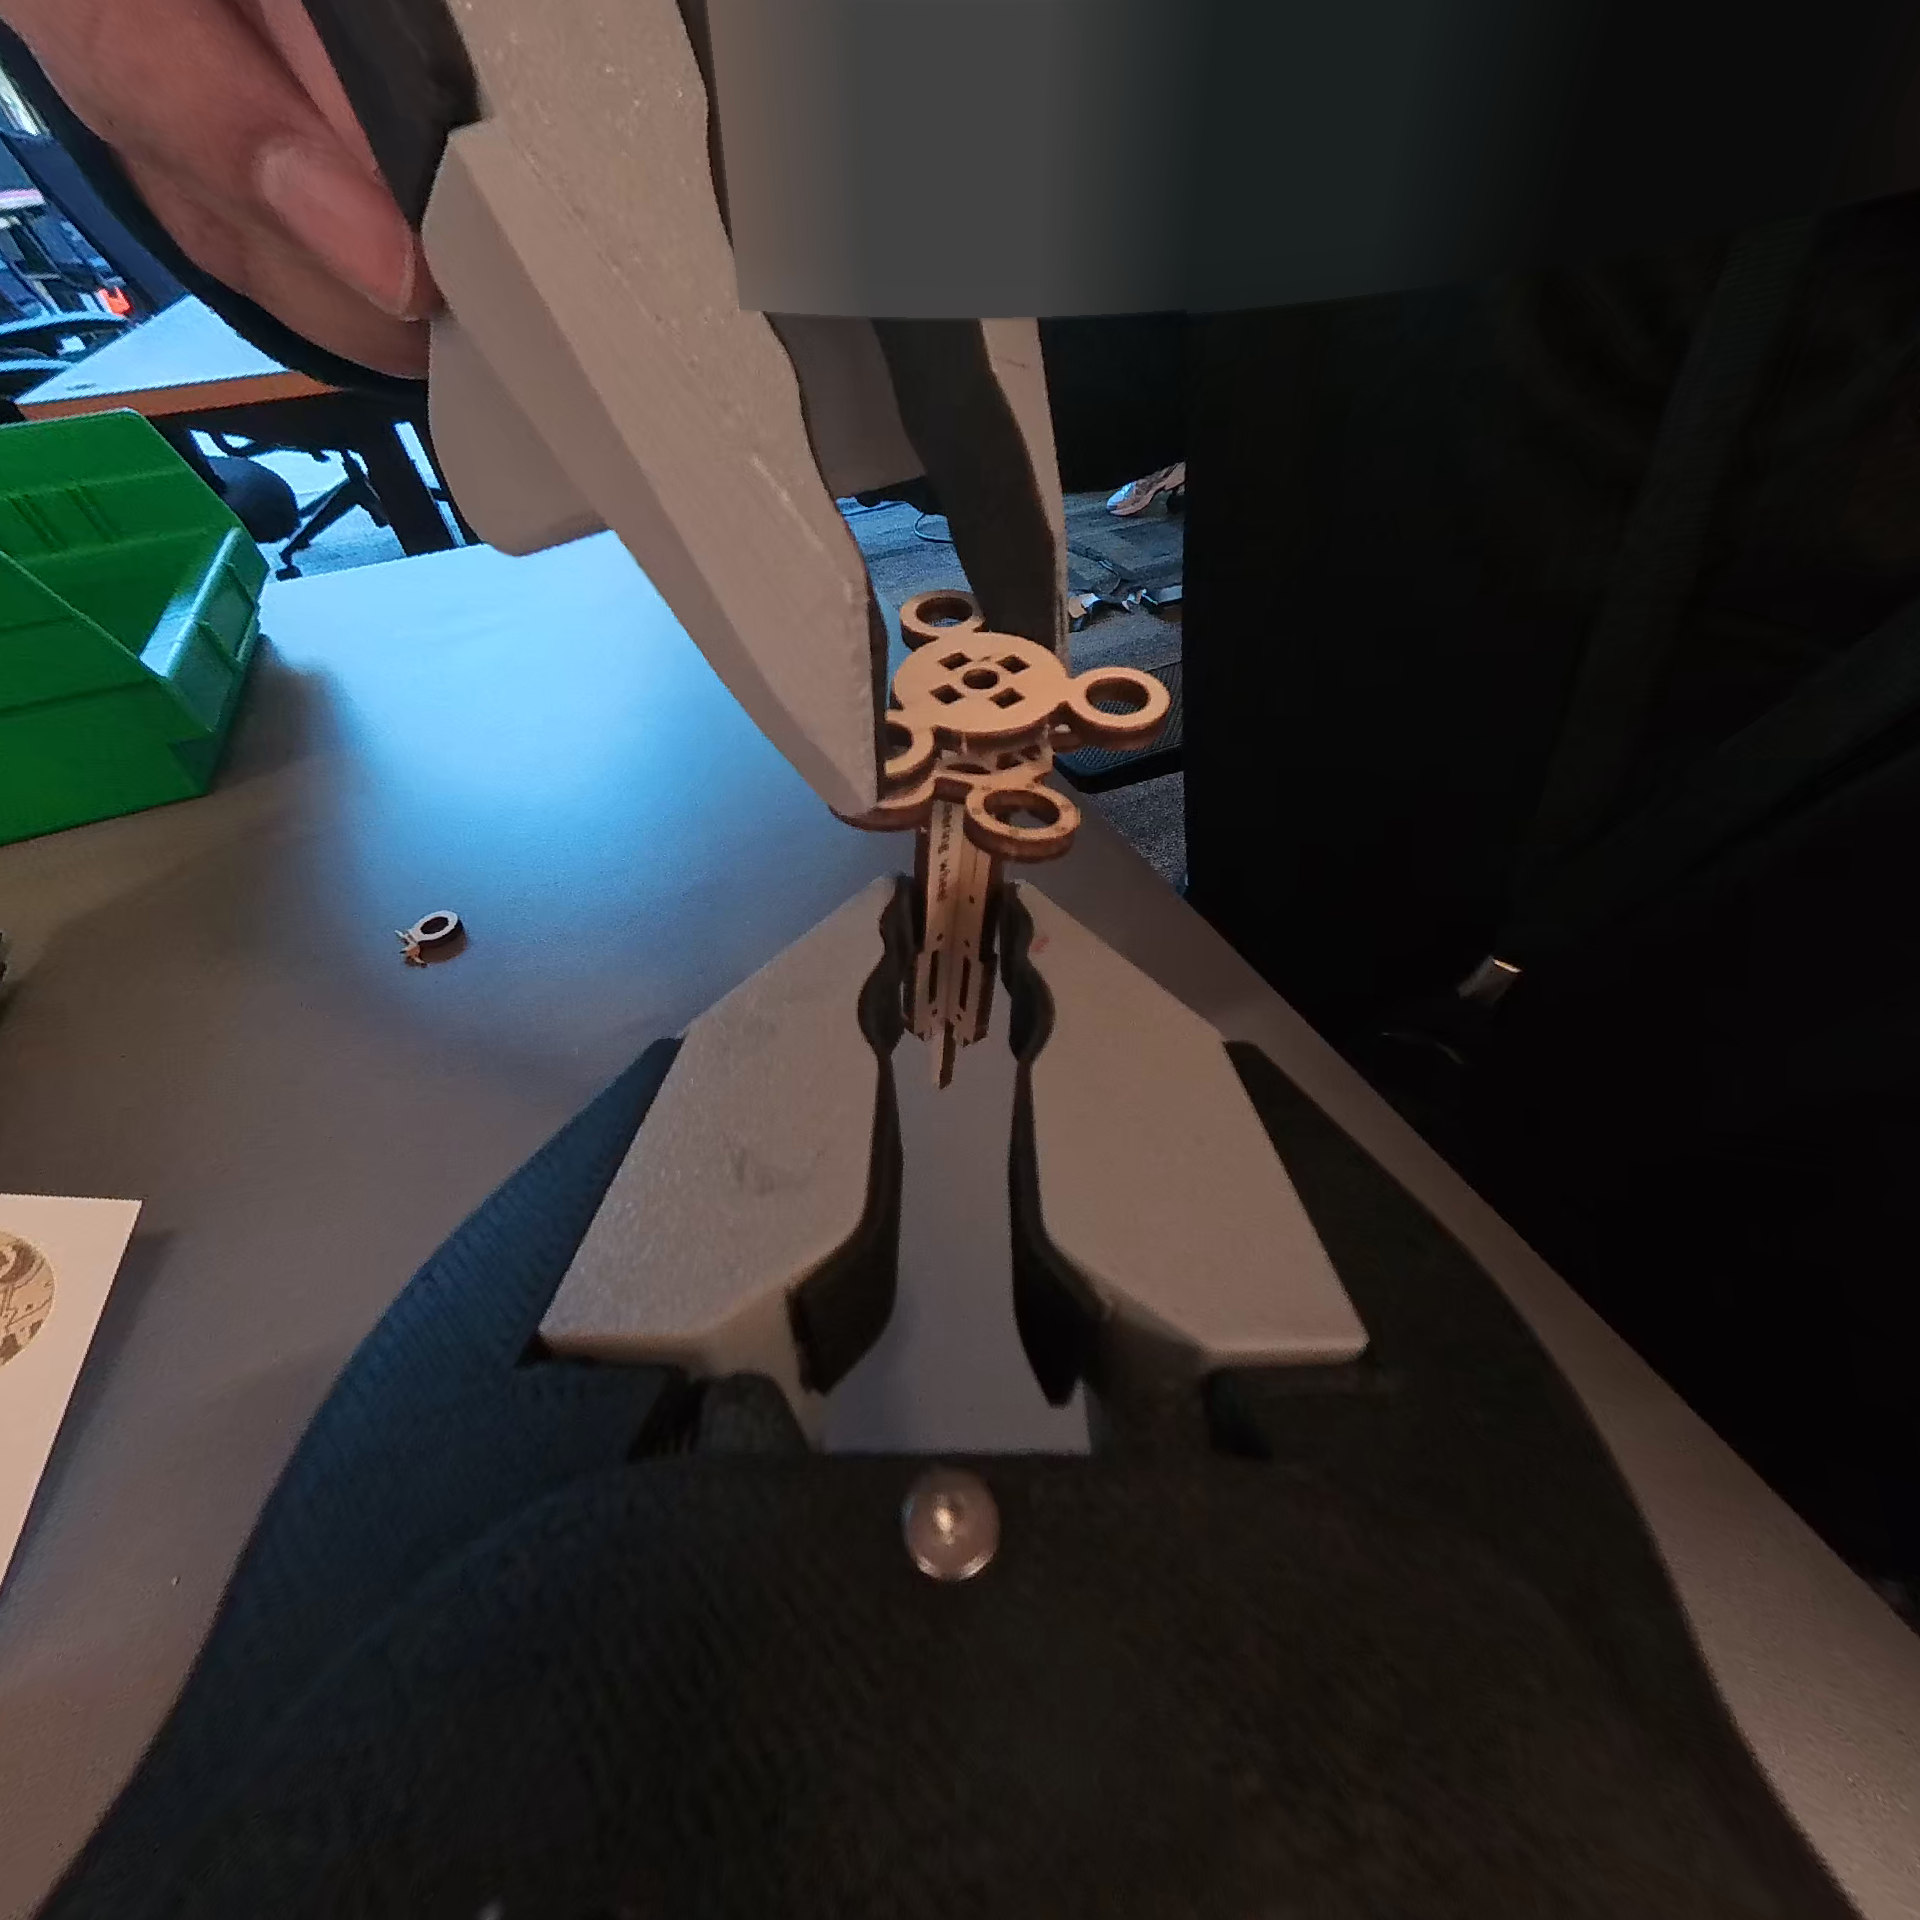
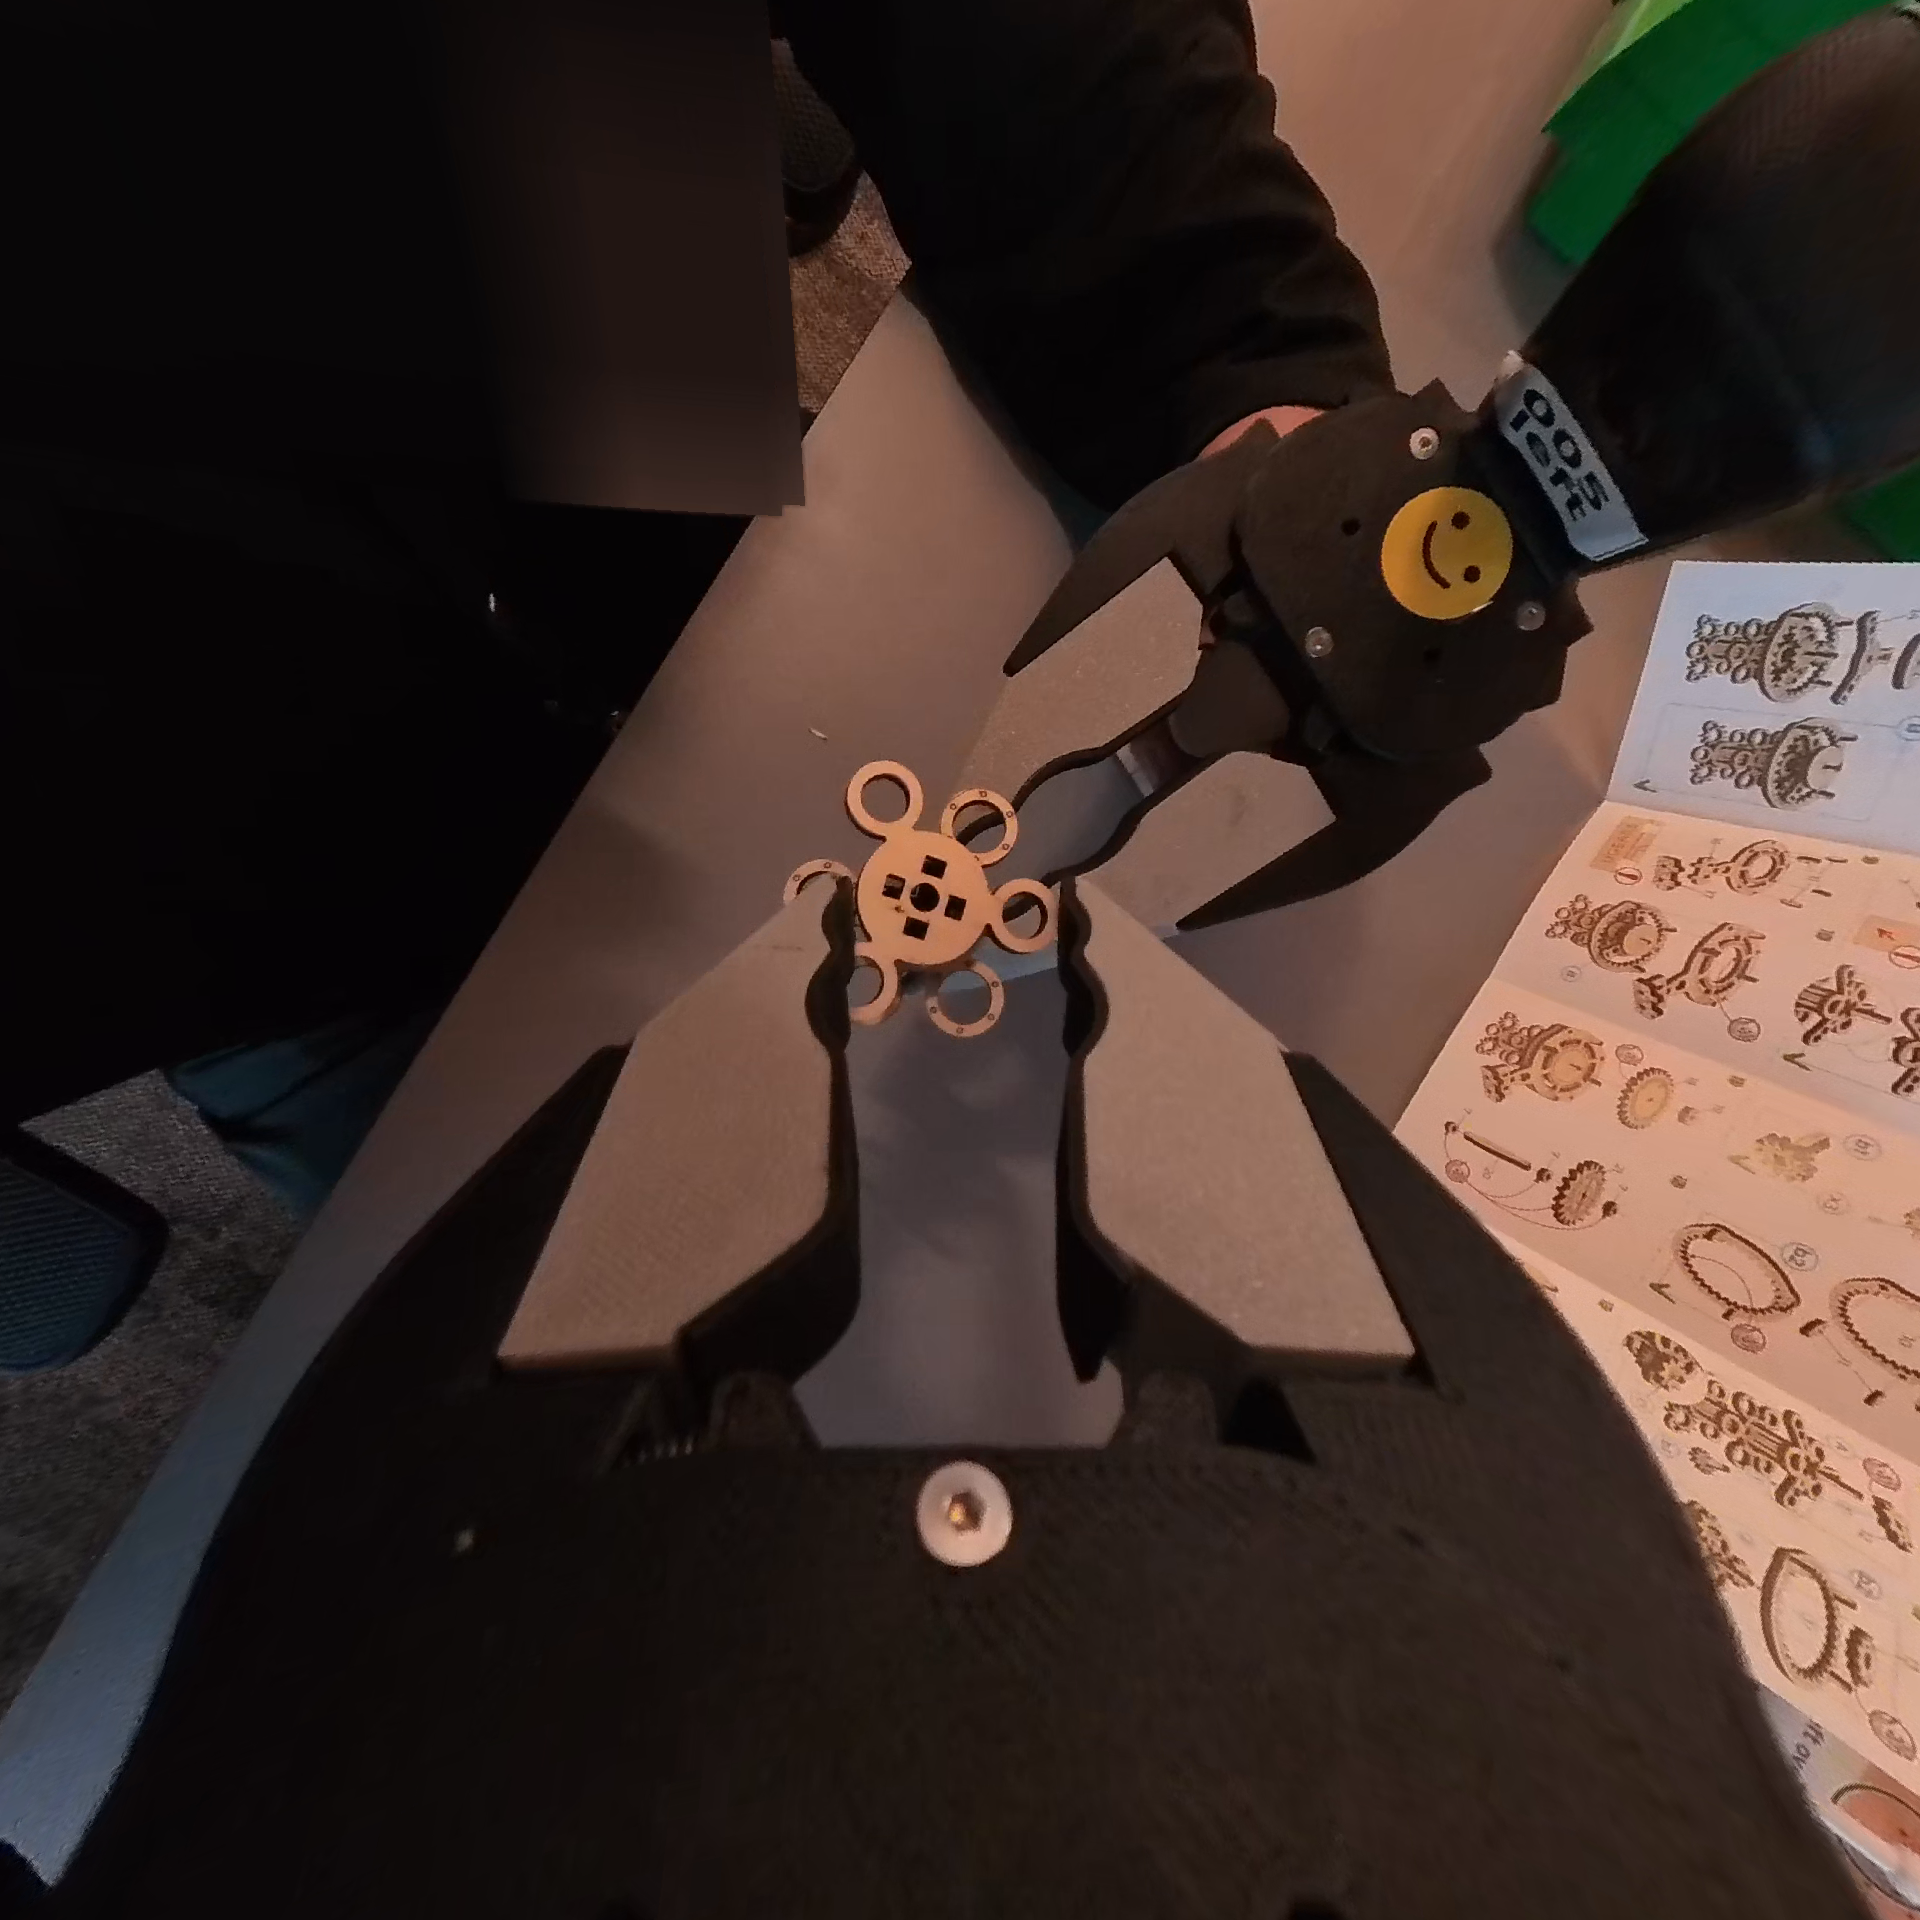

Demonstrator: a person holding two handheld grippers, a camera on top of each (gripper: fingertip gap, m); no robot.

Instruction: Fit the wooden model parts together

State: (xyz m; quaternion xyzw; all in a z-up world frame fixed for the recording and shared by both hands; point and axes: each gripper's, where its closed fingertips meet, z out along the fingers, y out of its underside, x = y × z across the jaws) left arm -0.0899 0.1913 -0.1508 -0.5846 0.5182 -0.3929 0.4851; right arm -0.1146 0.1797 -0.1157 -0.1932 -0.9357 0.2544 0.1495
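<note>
A wooden stem (image 1: 951, 935) stands upright between my left gripper's (image 1: 958, 902) fingertips, which are shut on it. Two flower-shaped wooden discs with ring lobes sit stacked at its top: the upper disc (image 1: 977, 681) and the lower disc (image 1: 1023, 821). My right gripper (image 1: 951, 717) comes down from above, and its fingers flank the upper disc. In the right wrist view the upper disc (image 2: 923, 896) sits between my right gripper's (image 2: 948, 909) fingertips, its lobes touching both. The left gripper (image 2: 1029, 847) reaches in from the upper right, under the disc.
A green bin (image 1: 104, 623) stands at the left on the grey table (image 1: 468, 727). A small loose wooden ring (image 1: 431, 932) lies on the table. An illustrated instruction sheet (image 2: 1714, 1039) lies at the right. A card (image 1: 42, 1330) lies near the left. The table edge runs close behind the parts.
</note>
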